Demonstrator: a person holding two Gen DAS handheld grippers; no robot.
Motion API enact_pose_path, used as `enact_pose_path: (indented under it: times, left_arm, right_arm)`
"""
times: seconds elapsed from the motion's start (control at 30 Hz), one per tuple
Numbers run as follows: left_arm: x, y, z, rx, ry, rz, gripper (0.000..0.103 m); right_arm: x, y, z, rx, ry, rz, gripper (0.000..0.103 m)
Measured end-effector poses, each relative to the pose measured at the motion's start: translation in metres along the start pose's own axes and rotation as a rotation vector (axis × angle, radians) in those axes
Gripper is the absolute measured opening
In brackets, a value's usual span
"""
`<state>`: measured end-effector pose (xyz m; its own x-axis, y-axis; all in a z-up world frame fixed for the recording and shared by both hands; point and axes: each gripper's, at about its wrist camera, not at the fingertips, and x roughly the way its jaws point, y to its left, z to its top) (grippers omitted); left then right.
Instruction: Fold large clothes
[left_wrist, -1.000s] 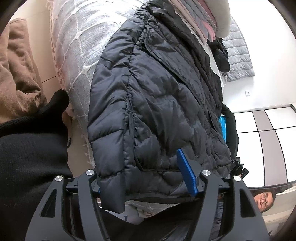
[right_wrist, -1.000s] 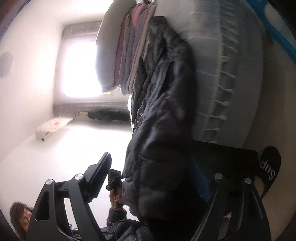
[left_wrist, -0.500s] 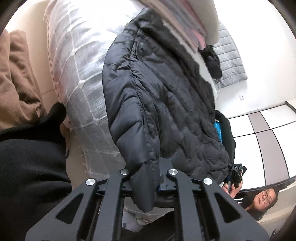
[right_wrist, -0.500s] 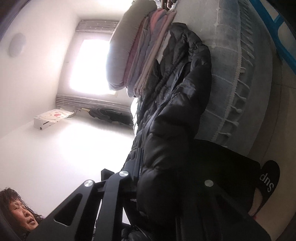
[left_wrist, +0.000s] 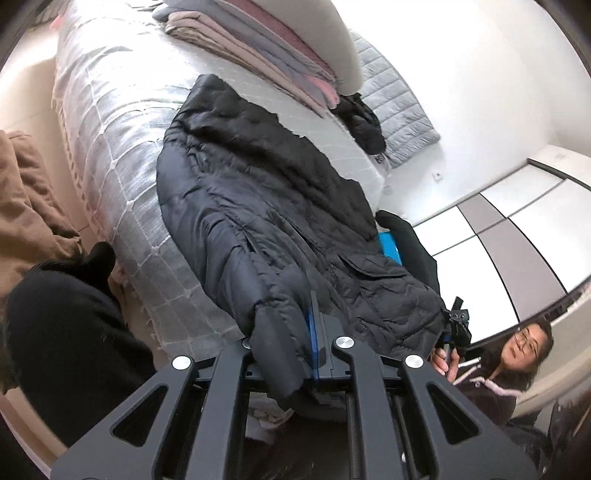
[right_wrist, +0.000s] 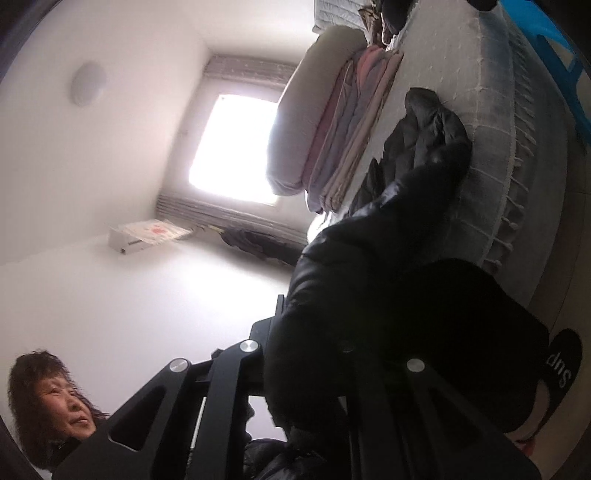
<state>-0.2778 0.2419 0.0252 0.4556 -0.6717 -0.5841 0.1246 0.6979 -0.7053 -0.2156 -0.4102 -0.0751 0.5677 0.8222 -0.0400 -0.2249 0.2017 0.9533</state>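
Lying on the bed (left_wrist: 110, 122), the black puffy jacket (left_wrist: 258, 206) is spread long, with its bottom edge hanging off the near end of the bed. The left gripper (left_wrist: 291, 347) is pinched tight on one corner of that bottom edge. The right gripper (right_wrist: 306, 354) is clamped on the jacket (right_wrist: 369, 280) too, at the other corner past the bed's edge. Far up the bed sits a stack of folded blankets (left_wrist: 266, 48), and it does not touch the jacket. Bare bed cover shows on the left side of the jacket. Near the bed's corner, a person (left_wrist: 517, 354) watches.
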Motion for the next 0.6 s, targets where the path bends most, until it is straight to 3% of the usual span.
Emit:
enact_pose_path:
  times: [0.1, 0.3, 0.4, 0.6]
  left_arm:
    - [-0.002, 0.012, -0.011, -0.012, 0.017, 0.006, 0.008]
    - [-0.002, 0.028, -0.008, -0.072, 0.006, -0.062, 0.008]
    - [-0.006, 0.018, 0.021, -0.062, -0.04, -0.105, 0.008]
    - [0.011, 0.001, 0.117, -0.061, -0.145, -0.154, 0.009]
  right_arm:
    - [-0.014, -0.013, -0.009, 0.044, -0.036, 0.008, 0.011]
    - [-0.016, -0.017, 0.001, 0.077, -0.086, 0.057, 0.011]
    - [-0.006, -0.006, 0.027, 0.057, -0.097, 0.065, 0.011]
    - [0.042, -0.001, 0.115, 0.056, -0.13, 0.064, 0.011]
